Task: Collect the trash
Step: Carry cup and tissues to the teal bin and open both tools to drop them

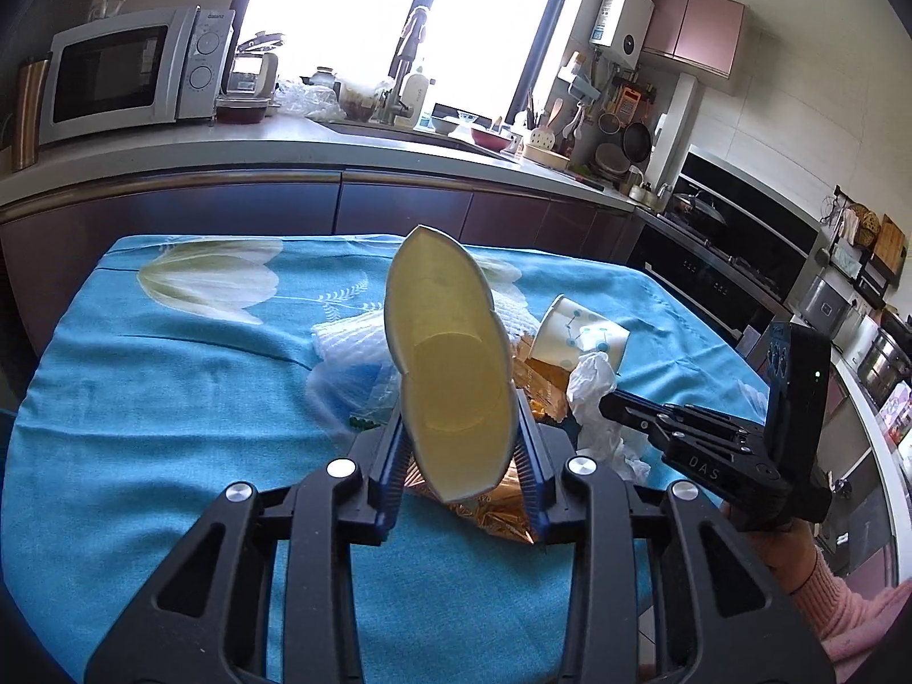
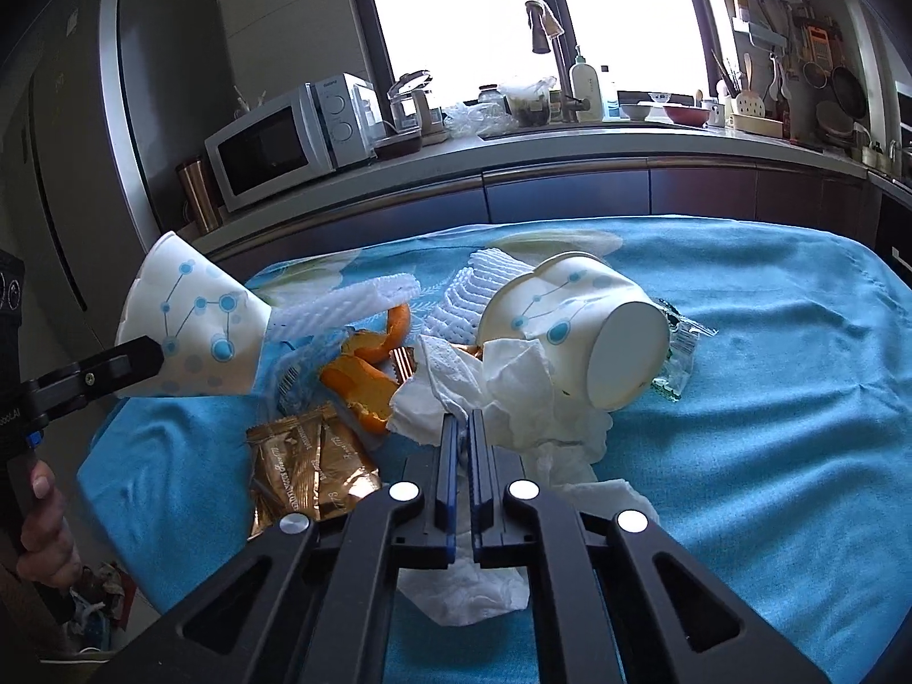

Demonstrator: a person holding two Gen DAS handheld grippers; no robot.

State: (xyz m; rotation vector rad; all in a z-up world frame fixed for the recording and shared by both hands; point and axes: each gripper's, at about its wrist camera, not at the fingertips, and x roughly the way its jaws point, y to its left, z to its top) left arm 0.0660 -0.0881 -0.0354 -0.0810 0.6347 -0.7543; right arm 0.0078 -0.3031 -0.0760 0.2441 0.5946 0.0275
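My left gripper [image 1: 461, 450] is shut on a squashed paper cup [image 1: 450, 365], held above the blue tablecloth [image 1: 171, 399]; it also shows in the right wrist view [image 2: 194, 330]. My right gripper [image 2: 463, 427] is shut on a crumpled white tissue [image 2: 501, 399]; the gripper also shows in the left wrist view [image 1: 613, 399]. A second paper cup [image 2: 575, 330] lies on its side in the trash pile, with orange peel [image 2: 365, 370], brown snack wrappers [image 2: 308, 467], white foam netting [image 2: 473, 296] and a clear green wrapper [image 2: 678, 353].
The table's left edge [image 2: 108, 456] is close to the pile. A kitchen counter [image 2: 513, 154] with a microwave [image 2: 285, 137] and sink runs behind the table. A stove and oven [image 1: 741, 262] stand to the right.
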